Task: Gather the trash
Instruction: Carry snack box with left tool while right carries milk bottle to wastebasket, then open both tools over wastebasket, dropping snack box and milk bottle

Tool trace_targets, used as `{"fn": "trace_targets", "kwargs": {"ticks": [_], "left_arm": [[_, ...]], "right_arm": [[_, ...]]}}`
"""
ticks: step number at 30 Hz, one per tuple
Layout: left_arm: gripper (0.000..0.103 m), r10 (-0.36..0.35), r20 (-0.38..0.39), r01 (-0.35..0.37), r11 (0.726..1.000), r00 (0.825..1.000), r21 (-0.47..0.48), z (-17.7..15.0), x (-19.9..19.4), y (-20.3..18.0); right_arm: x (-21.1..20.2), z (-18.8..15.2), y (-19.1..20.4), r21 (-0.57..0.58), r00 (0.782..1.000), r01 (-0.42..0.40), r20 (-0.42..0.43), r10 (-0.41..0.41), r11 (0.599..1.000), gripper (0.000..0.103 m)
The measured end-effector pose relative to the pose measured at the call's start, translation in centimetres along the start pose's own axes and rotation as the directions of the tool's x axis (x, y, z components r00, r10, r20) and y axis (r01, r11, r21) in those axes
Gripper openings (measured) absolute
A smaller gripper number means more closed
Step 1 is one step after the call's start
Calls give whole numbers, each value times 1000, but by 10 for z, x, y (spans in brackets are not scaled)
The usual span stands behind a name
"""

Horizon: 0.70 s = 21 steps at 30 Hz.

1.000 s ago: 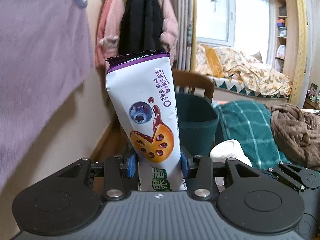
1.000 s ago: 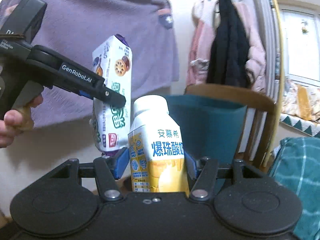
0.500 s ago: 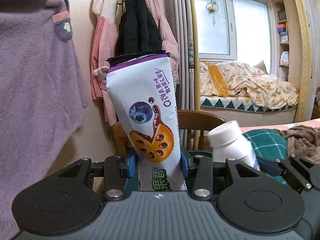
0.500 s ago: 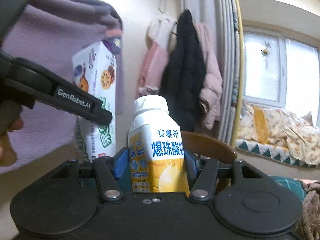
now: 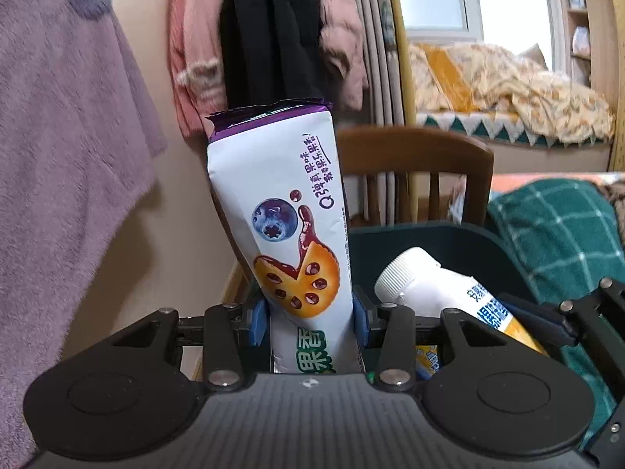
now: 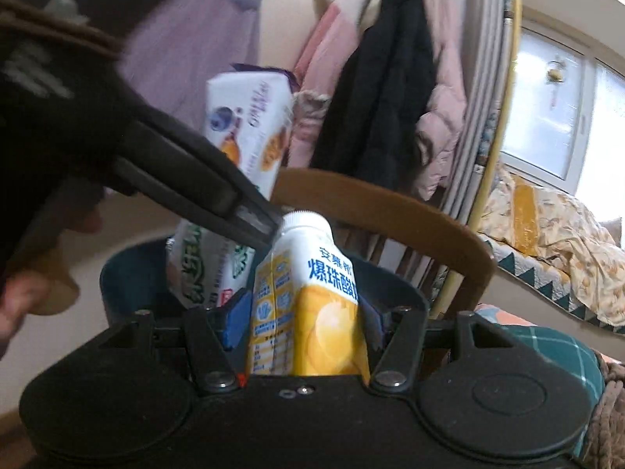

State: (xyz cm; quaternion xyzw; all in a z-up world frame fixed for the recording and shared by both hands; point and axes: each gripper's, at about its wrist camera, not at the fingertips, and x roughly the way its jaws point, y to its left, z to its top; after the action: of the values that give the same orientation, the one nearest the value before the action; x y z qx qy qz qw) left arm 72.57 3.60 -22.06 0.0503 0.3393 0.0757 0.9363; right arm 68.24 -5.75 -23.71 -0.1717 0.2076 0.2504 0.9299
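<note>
Both tongs have swung in over the dark green bin (image 5: 449,242), which a second ago sat well ahead of them. The left tongs (image 5: 310,322) clamp the biscuit wrapper (image 5: 281,211) upright; the right tongs (image 6: 300,322) grip the yogurt drink bottle (image 6: 308,297), just beside the left pair. Both pieces now hang above the bin's mouth, so letting go looks like the next call.
</note>
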Motion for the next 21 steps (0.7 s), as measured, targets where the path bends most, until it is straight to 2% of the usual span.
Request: {"fn": "trace_targets", "kwargs": {"ticks": [5,9,12,15,18,21], "left_arm": [[44,-2,-78,4,1000,997,22,-8,21,-3],[47,-18,-128,22,999,992,26,-12,30,-7],[56,-28,-126,31,999,992,19,-14,30,-10],[76,-42,-107,42,999,993,-1,-14,28,-11],[79,-41,-98,41,999,994,2,-14,23,-14],[79,-48,-86,48,999,995,-3,-13,14,-17]], "right_arm": [[9,0,1,-28,998,-21,-62,19,999,58],[11,2,0,-30,997,-35,-76,33,999,57],[11,3,-2,-48,997,-8,-74,5,999,63],[4,2,-2,-63,998,0,-68,-4,998,65],[-2,1,-5,-70,998,23,-51,-26,997,73],[-10,1,-9,-66,999,28,-38,-31,997,76]]}}
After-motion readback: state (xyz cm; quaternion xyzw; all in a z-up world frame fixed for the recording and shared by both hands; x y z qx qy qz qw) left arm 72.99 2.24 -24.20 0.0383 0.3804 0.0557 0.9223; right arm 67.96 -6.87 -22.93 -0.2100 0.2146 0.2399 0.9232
